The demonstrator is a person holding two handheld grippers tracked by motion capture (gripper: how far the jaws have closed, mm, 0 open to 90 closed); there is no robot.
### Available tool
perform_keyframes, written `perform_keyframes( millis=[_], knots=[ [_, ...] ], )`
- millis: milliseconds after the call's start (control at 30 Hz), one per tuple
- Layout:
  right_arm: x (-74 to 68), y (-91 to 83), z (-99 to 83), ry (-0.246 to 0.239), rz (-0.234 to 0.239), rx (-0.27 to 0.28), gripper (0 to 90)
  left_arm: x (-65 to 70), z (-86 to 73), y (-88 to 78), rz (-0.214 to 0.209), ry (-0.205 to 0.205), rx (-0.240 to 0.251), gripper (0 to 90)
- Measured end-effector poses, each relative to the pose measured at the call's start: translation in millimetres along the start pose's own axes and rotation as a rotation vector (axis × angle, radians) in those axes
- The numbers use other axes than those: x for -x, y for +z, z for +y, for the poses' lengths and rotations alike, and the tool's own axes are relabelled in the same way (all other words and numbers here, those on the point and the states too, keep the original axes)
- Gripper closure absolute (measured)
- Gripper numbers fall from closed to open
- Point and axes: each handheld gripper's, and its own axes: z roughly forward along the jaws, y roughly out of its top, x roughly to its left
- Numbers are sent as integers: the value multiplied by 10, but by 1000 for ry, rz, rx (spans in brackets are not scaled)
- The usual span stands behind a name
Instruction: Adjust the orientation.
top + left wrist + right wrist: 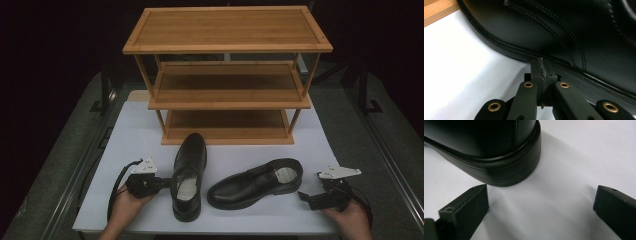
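While the left shoe (pixel 574 32) is spilling past the edges of the left gripper view, its toe and heel cut off, the left gripper (pixel 541 67) is pressing its closed jaws against the sole edge, gripping nothing. Beside the right shoe (pixel 489 147) on the white table (pixel 135 135), the right gripper (pixel 541 202) is standing wide open, its jaws empty, just short of the heel.

3-tier bamboo rack (pixel 227 30) at back of white tabletop (pixel 135 135), grey floor (pixel 55 165), dark bg.
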Motion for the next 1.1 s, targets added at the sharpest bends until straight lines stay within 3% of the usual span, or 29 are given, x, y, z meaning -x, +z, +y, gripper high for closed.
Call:
perform_keyframes(
  millis=[167,367,667,800,867,900,933,1100],
  knots=[
    [0,0,0,1,0,0,0,43,42,67,-23,18,2,900],
    [-1,0,0,1,0,0,0,1,38,80,-31,-3,16,900],
    [3,1,0,-3,1,2,0,-152,-6,-45,65,-29,17,900],
    [0,0,-1,0,0,0,0,-205,-84,-171,121,-38,-6,737],
    [1,0,0,0,1,0,0,-233,-121,-227,141,-60,-11,620],
    [1,0,0,1,1,0,0,-247,-142,-254,148,-77,-10,483],
    [1,0,0,1,1,0,0,-255,-161,-277,154,-93,-18,483],
    [2,0,0,1,1,0,0,-214,-306,-369,204,-113,-39,243]
  ],
)
